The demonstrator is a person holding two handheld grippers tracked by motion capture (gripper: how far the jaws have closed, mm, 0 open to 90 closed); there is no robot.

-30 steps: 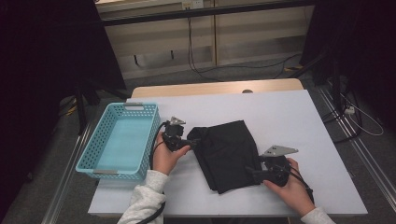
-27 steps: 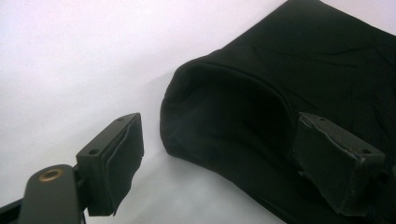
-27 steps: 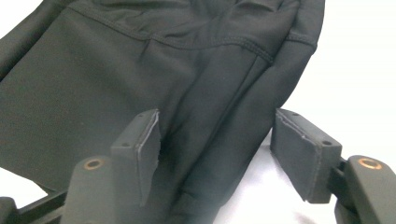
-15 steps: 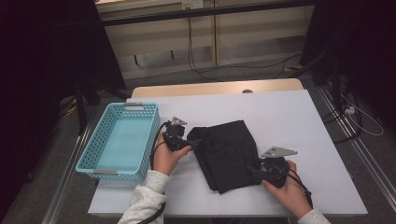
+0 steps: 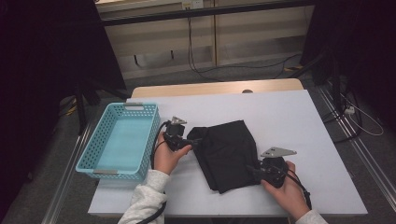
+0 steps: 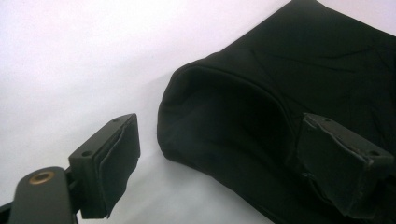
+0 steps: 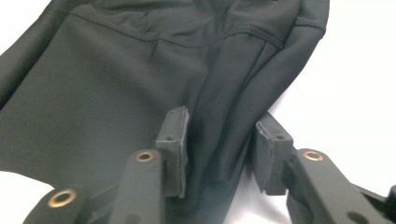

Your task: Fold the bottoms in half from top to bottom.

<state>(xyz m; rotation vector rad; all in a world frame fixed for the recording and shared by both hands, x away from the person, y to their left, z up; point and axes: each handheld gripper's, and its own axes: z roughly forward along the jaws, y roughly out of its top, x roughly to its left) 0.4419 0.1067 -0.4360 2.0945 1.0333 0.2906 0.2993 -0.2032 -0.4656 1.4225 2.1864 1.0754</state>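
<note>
Black, smooth cloth point(image 5: 229, 154) lies folded near the middle of the white table point(image 5: 303, 121), just right of a blue basket point(image 5: 122, 140). Stitched seams run across its upper part in the right gripper view, and one rounded, hemmed corner bulges in the left gripper view. The left gripper point(image 6: 243, 158) is spread wide at the cloth's upper left corner, one jaw on bare table, the other over the fabric. The right gripper point(image 7: 222, 149) stands parted astride a fold at the lower right edge.
</note>
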